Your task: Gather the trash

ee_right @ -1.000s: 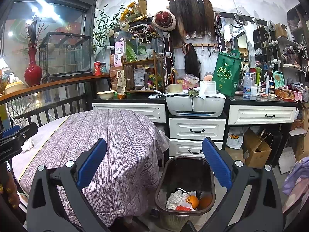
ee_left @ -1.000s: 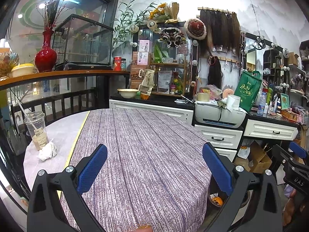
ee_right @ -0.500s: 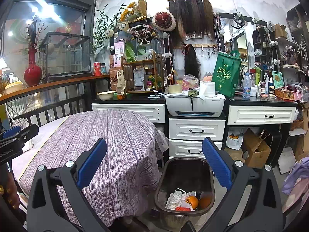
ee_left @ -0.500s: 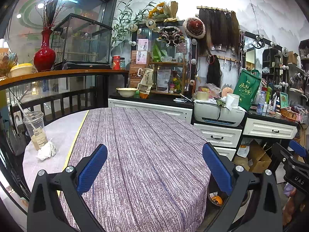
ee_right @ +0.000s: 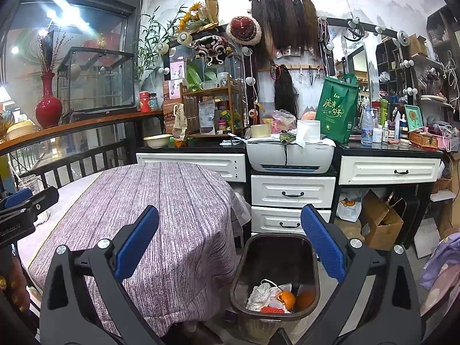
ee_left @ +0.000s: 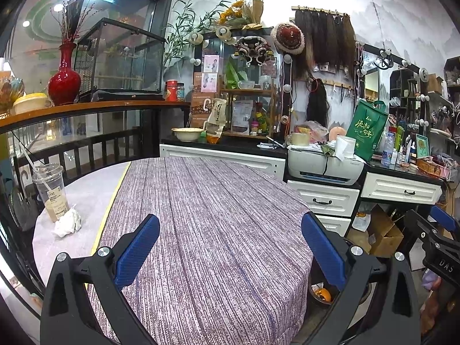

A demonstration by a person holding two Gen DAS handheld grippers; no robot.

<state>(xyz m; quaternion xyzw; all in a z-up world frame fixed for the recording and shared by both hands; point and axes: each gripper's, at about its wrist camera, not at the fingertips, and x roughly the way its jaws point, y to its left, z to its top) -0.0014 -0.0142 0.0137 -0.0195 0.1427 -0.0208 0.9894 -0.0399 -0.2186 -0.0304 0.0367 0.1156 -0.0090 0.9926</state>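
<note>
While gaping wide, left hand-held gripper [ee_left: 230, 247] above tablecloth [ee_left: 201, 201].

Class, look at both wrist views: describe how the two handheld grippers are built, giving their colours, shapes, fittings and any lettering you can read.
Both grippers look alike: the left gripper and right gripper have matte black angular arms with cut-out openings, silver round screws at the joints, and long blue textured finger pads. White lettering, only partly readable, marks each body's side where the other camera catches it. No cables or sleeves show.
</note>
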